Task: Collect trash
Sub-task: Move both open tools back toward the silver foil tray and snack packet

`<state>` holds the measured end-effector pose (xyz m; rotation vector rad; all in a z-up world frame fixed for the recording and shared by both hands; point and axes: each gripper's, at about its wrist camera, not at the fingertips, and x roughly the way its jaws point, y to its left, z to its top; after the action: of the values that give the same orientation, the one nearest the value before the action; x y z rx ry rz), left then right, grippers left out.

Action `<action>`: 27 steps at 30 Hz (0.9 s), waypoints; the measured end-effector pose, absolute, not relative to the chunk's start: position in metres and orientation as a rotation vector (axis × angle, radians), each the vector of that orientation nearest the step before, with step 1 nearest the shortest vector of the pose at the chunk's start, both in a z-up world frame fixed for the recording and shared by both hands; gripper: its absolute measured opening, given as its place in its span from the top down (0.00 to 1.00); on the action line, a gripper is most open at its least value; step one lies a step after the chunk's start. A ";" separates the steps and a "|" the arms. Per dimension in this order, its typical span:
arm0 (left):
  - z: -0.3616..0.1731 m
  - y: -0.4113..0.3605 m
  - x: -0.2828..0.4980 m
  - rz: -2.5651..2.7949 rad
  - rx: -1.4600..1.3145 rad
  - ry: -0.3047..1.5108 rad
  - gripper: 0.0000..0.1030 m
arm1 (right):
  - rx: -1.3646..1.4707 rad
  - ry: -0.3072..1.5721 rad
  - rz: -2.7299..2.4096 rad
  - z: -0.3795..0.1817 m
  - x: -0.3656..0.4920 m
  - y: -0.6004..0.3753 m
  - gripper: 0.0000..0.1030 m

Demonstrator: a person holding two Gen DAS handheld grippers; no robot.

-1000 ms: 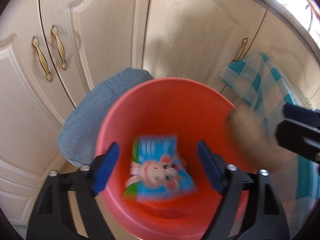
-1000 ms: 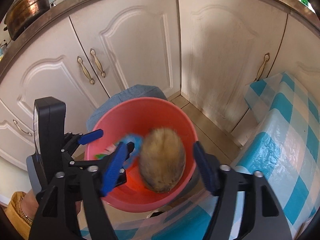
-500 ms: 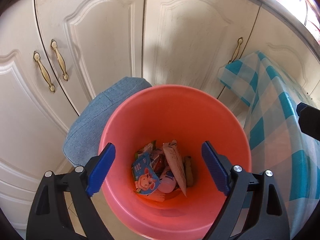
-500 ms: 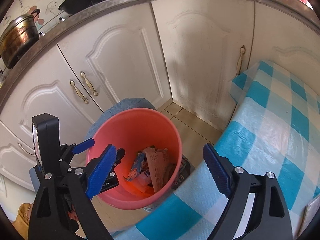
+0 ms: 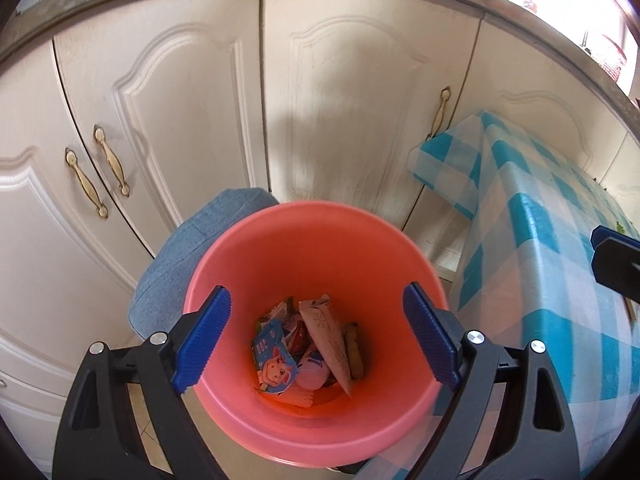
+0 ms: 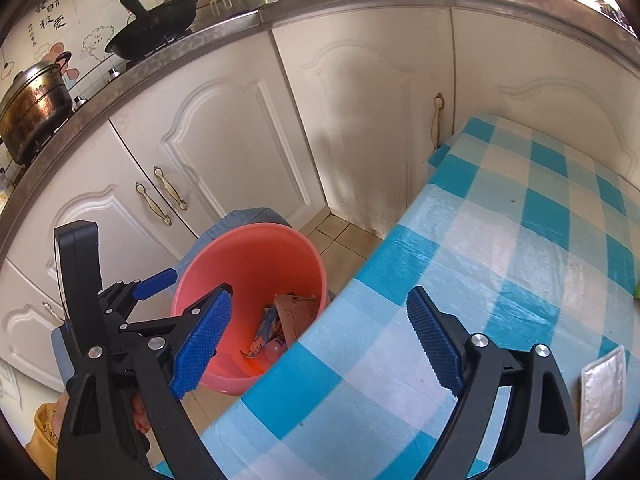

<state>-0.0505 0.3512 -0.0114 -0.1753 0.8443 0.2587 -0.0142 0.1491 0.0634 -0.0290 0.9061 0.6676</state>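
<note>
Both jaws stand spread and empty: the left gripper [image 5: 316, 342] hangs over the pink bucket [image 5: 320, 248] at lower centre, the right gripper [image 6: 318, 340] above the checked tablecloth [image 6: 500, 248]. The wrappers [image 5: 304, 352] lie at the bucket's bottom — probably light, crinkly, slippery. A silvery packet [image 6: 604, 392] at lower right looks flat — best pinched by an edge.
</note>
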 end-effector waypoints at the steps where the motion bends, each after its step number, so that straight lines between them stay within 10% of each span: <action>1: -0.009 0.349 -0.051 0.256 -0.172 0.842 0.14 | -0.025 0.904 0.664 0.064 -0.016 0.145 0.14; 27: 0.054 0.258 -0.067 0.141 -0.019 0.760 0.14 | 0.103 0.852 0.505 0.086 -0.052 0.020 0.11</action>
<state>-0.0670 0.2580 0.0537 -0.0192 0.7596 0.1405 -0.0518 0.0203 0.0865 0.1033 0.8516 0.5048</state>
